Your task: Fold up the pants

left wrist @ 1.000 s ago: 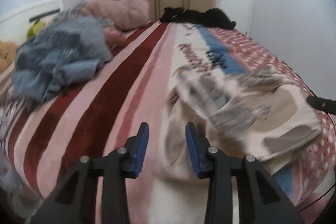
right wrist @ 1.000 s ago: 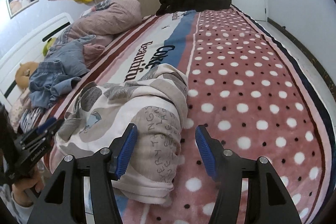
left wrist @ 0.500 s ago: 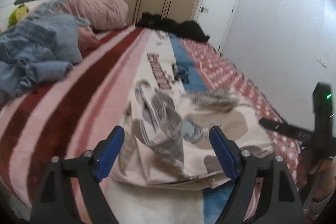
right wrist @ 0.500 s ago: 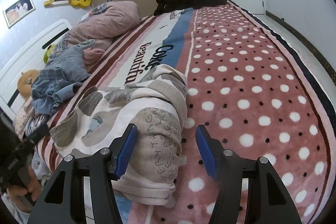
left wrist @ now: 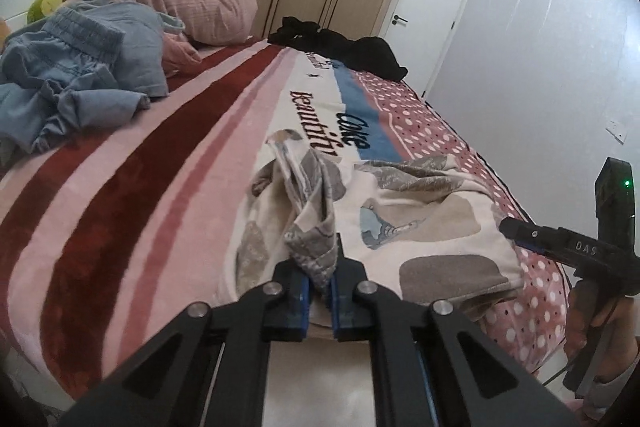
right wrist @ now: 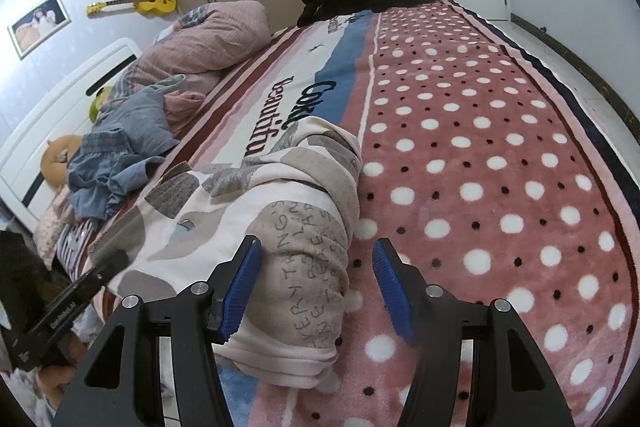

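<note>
Now left tool (left wrist: 319, 291) pinches pants (left wrist: 420, 227) edge, right tool (right wrist: 316, 287) astride.

the left tool (left wrist: 319, 291) stood open half a second ago, its blue pads wide apart over the near edge of the patterned pants (left wrist: 420, 223). its jaws have just been closing, and they now pinch a bunched fold of that cloth between the pads. the fold rises in a narrow ridge from the pinch toward the lettering on the bed cover (left wrist: 168, 163). the left view has also turned since a second ago, so more of the side wall and the right tool (left wrist: 568, 247) shows at its right edge.
</note>
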`<state>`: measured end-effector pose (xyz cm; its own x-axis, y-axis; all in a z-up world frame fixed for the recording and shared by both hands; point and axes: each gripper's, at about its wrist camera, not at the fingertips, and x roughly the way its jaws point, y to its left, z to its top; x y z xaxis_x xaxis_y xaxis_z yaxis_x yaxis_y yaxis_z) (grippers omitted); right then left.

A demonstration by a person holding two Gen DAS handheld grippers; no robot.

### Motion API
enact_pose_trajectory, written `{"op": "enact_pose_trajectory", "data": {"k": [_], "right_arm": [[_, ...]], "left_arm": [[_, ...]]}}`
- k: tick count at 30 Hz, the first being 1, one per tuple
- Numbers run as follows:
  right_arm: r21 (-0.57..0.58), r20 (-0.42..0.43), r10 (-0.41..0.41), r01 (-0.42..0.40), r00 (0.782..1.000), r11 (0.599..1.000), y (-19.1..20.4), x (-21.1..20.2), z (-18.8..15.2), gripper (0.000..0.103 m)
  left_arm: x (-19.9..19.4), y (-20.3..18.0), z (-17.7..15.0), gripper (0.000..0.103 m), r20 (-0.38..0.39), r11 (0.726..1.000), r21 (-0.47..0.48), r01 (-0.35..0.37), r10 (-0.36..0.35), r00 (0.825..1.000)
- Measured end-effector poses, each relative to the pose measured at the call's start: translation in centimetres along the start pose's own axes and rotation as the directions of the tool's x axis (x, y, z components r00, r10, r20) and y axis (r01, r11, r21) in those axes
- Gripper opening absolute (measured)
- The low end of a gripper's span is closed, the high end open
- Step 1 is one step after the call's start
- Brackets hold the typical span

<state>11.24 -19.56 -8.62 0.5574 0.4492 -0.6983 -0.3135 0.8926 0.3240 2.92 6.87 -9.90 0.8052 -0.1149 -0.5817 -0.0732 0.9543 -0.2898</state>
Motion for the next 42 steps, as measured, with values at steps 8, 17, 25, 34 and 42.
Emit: {"op": "enact_pose_trajectory", "data": {"k": [8,17,25,34,42], "right_arm": [[-0.020,-0.006,0.021,-0.022,1.000,1.000,0.3,0.0,-0.3,0.054],[-0.023,-0.002,0.023,-0.023,1.000,0.999,0.4,-0.2,-0.3,0.054],[-0.015,-0.007,0.029,-0.029,1.000,0.999,0.1,-0.1,-0.3,0.054],[-0.006,-0.008,0.026,-0.026,1.000,1.000,0.0,-0.2,-0.6,0.054],[-0.004,-0.013,0.027,-0.027,1.000,1.000,-0.1,0.0,-0.8,0.055]], "left_arm": [[-0.5,1.5,1.3,0.007,0.017,0.990,-0.071,0.120,-0.119,0.993],[-2.2,3.9,0.6,0.051,-0.021,0.991,-0.056,0.123,-0.124,0.992],[-1.4,3.1,-2.3,0.056,-0.116,0.994,0.010,0.113,-0.111,0.987],[0.2,1.0,-2.6,0.042,-0.082,0.996,0.085,0.017,-0.010,0.997],[-0.1,-0.3,-2.4,0.025,-0.060,0.992,0.117,-0.041,0.048,0.997]]}}
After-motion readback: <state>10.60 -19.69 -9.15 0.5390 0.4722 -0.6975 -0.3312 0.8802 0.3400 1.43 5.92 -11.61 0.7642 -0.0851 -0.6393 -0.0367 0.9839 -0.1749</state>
